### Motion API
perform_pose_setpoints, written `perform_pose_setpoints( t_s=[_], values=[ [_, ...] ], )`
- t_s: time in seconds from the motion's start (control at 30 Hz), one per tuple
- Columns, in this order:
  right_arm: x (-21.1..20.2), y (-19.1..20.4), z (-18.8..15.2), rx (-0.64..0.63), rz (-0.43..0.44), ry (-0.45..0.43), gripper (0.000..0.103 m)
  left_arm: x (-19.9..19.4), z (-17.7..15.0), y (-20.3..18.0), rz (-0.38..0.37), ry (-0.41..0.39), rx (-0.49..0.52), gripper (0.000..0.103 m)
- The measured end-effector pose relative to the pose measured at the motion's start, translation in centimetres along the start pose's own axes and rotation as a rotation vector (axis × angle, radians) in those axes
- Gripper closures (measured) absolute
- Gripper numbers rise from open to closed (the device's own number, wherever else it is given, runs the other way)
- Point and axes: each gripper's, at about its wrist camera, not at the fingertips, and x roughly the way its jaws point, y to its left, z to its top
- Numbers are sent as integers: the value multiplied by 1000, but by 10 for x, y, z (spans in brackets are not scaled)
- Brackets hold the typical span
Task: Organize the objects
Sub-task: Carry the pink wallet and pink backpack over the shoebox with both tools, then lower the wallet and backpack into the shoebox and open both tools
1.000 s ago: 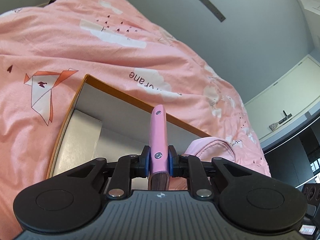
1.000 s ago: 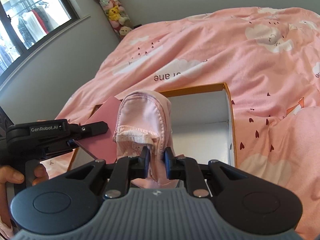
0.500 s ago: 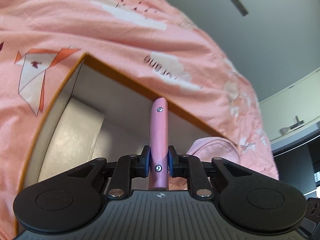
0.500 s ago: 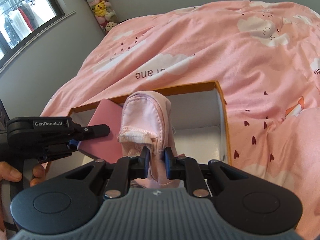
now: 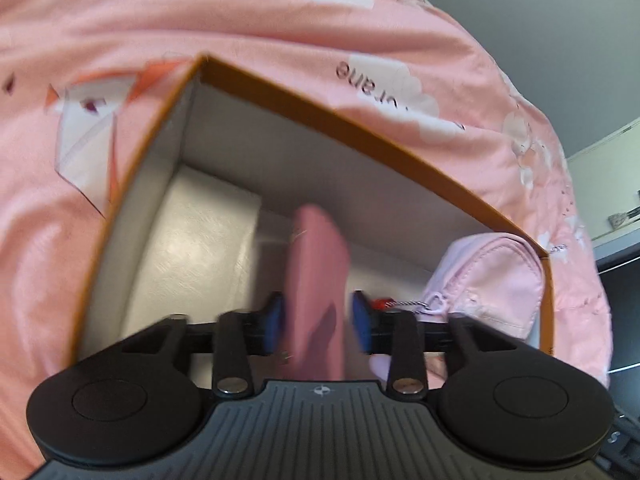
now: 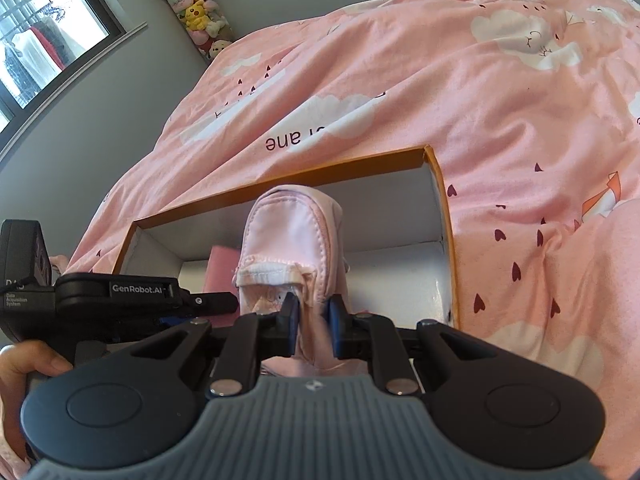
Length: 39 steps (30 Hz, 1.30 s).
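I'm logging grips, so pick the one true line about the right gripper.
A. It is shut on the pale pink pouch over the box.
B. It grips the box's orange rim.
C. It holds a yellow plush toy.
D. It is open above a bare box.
A: the right gripper has its pads pressed onto the fabric of the pale pink pouch, which hangs over the open orange-rimmed box.
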Motion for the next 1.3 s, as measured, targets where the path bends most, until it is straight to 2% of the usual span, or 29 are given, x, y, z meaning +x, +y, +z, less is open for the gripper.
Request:
perform_pose_setpoints(
  t_s=[0.13,0.37,0.63,0.83,0.93,1.1,1.23,1.27,1.3],
  values=[
    [-2,2,2,-4,-5,-7,86,-11,1,-4,10,-23,49,52],
    [1,14,7,-27,61,36,86,-53,6,-7,-22,-147,112,52],
    [34,33,21,13,208,156,86,-91,5,3,-47,-246,88,52],
    [78,38,16,16,165,280,86,-92,-1,12,-55,-240,73,52],
    [86,42,17,-19,91,276,86,-92,-3,17,-57,-239,65,52],
    [98,45,21,31,96,284,85,-89,-6,19,-65,-226,62,52],
    [105,49,20,37,67,283,84,-88,-10,18,-67,-219,73,52],
    [105,49,20,36,63,281,83,-88,-11,18,-65,-219,78,52],
    [104,49,20,34,63,278,77,-88,-11,17,-63,-218,83,52]
  ],
)
